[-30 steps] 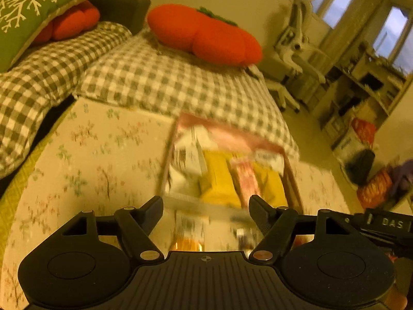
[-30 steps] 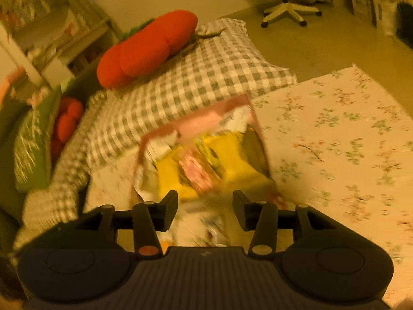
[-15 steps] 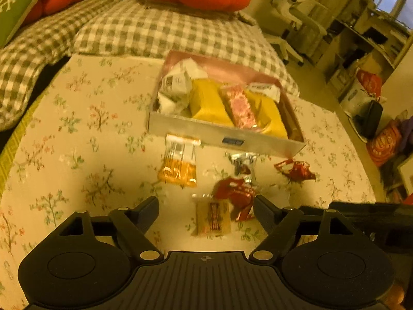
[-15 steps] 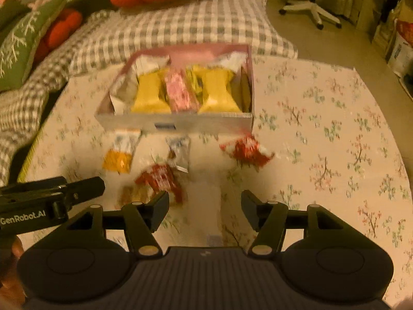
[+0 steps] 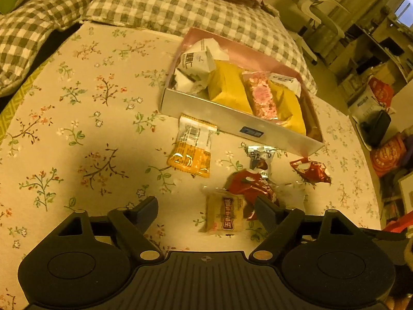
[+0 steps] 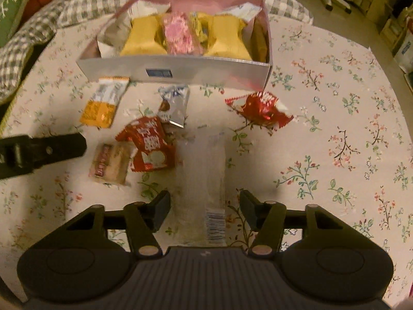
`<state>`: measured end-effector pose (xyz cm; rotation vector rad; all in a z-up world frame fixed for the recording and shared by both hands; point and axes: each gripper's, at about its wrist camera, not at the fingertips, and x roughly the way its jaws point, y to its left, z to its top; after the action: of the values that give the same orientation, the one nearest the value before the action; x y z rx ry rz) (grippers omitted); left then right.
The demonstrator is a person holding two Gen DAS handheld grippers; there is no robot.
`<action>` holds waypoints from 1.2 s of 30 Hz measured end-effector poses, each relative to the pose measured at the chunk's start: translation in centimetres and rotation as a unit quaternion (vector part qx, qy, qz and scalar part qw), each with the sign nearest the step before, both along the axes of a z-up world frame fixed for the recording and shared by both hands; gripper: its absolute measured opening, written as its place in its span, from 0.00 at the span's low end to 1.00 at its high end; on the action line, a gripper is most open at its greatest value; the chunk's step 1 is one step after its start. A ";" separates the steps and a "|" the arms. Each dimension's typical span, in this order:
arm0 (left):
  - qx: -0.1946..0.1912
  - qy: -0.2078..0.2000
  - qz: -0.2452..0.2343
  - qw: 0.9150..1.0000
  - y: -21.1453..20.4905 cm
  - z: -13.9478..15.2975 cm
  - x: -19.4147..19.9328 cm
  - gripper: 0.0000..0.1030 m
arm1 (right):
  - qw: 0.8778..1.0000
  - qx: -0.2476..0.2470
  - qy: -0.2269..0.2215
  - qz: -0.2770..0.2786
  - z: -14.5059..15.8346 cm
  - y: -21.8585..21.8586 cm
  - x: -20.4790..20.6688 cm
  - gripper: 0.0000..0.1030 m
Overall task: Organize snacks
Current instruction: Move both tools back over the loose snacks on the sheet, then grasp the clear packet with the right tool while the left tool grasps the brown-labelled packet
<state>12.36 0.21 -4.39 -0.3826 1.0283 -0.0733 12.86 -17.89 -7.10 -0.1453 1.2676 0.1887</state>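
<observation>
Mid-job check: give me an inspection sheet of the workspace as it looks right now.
Surface: floral tablecloth, flat.
Job's things: open box packed with yellow and pink packs; loose in front of it an orange packet, silver packet, two red packets, a biscuit pack, a clear long pack.
Clutter: nothing seen.
Grippers: left hand-held gripper open over the biscuit pack; right hand-held gripper open astride the clear long pack.
Cables: nothing seen.
Surroundings: checked cushions, office chair.
</observation>
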 end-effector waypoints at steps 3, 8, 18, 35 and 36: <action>-0.002 0.002 0.000 1.000 0.0 -0.3 0.2 0.81 | 1.000 -0.003 -0.003 0.002 -0.3 0.2 0.1 0.48; -0.002 0.004 -0.007 1.000 -0.1 -0.6 0.4 0.81 | 1.000 0.014 -0.011 -0.001 0.1 0.4 0.0 0.20; -0.014 0.013 0.013 1.000 1.1 -1.1 0.9 0.81 | 0.996 0.072 -0.041 -0.029 2.9 -0.3 0.4 0.16; 0.066 0.006 -0.069 0.995 -4.3 -3.2 0.8 0.78 | 0.993 0.093 -0.059 -0.052 3.5 -1.5 0.9 0.17; 0.084 0.003 -0.074 0.994 -4.7 -3.2 0.7 0.72 | 0.993 0.093 -0.060 -0.051 3.5 -1.5 0.9 0.17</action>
<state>13.05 -4.49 -7.60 -0.1528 1.0596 -0.1184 13.81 -19.37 -3.56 0.0674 1.1292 0.2056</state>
